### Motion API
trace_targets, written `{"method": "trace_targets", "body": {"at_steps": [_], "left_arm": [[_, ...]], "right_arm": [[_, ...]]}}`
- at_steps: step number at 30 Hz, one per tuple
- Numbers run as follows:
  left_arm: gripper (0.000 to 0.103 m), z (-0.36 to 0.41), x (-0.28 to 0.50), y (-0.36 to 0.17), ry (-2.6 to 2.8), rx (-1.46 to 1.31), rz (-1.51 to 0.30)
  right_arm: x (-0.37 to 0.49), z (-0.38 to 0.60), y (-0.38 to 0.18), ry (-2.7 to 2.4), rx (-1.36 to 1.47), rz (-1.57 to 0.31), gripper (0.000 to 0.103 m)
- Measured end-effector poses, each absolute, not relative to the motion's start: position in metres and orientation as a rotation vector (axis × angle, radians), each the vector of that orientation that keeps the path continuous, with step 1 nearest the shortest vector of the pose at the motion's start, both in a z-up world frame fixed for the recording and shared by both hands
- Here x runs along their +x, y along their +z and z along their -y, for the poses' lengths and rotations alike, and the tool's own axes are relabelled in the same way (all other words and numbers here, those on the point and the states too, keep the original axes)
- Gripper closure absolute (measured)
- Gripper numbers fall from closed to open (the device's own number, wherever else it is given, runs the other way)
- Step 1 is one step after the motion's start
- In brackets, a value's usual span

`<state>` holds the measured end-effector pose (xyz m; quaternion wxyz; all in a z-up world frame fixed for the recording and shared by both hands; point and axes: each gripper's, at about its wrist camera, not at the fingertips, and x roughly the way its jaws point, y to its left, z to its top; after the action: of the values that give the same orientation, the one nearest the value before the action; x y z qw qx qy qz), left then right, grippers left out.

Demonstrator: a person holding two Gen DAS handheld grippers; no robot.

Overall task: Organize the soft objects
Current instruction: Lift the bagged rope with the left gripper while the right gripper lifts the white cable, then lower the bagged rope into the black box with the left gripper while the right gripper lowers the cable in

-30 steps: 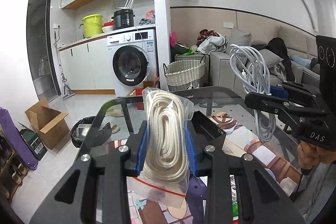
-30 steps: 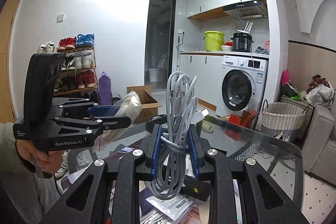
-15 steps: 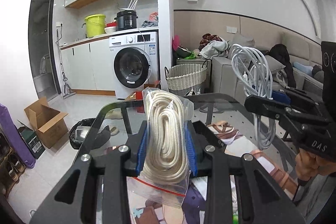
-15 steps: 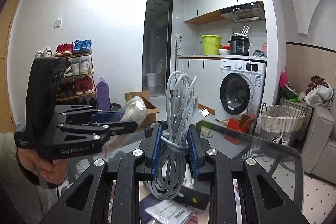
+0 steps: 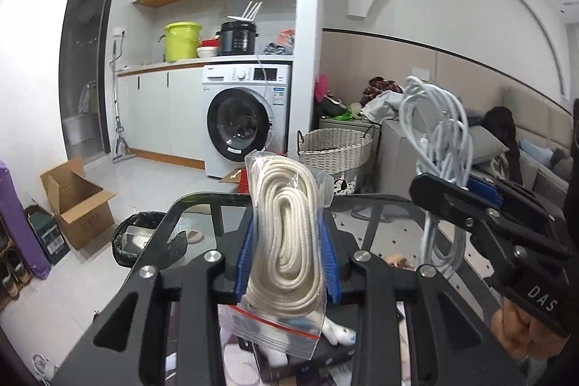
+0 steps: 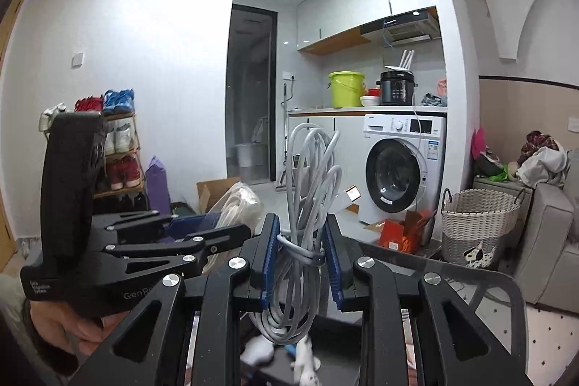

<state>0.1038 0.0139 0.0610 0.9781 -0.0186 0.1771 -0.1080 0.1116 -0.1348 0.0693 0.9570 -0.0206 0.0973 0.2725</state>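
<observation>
Bagged rope (image 5: pixel 286 234) and cable bundle (image 6: pixel 307 205), each clamped between fingers, hang above a glass table (image 5: pixel 202 208) facing the washing machine (image 5: pixel 246 118).

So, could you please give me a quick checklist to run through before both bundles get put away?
1. Left gripper shut on the bagged rope: ok, blue pads press both sides of the bag.
2. Right gripper shut on the grey cable: ok, pinched at its wrapped middle.
3. Both bundles lifted clear of the glass table: ok.
4. Cable loops free of the other gripper: ok, a gap shows between the two.
5. Bag sealed: cannot tell, its red strip hangs below the pads.
6. Drop-off spot chosen: cannot tell; the wicker basket stands on the floor beyond the table.
</observation>
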Motion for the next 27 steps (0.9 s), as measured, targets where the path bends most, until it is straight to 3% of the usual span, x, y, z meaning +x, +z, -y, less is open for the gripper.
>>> {"method": "trace_targets", "body": {"at_steps": [15,27], "left_arm": [[0.071,-0.010,0.125,0.053,-0.201,-0.055,-0.416],[0.071,0.006,0.152,0.015,-0.197,0.006,-0.565]], "right_arm": [[0.145,0.135,0.053,0.515,-0.065,-0.270,0.079],[0.197,0.131,-0.011,0.499,-0.137,-0.495,0.079]]}}
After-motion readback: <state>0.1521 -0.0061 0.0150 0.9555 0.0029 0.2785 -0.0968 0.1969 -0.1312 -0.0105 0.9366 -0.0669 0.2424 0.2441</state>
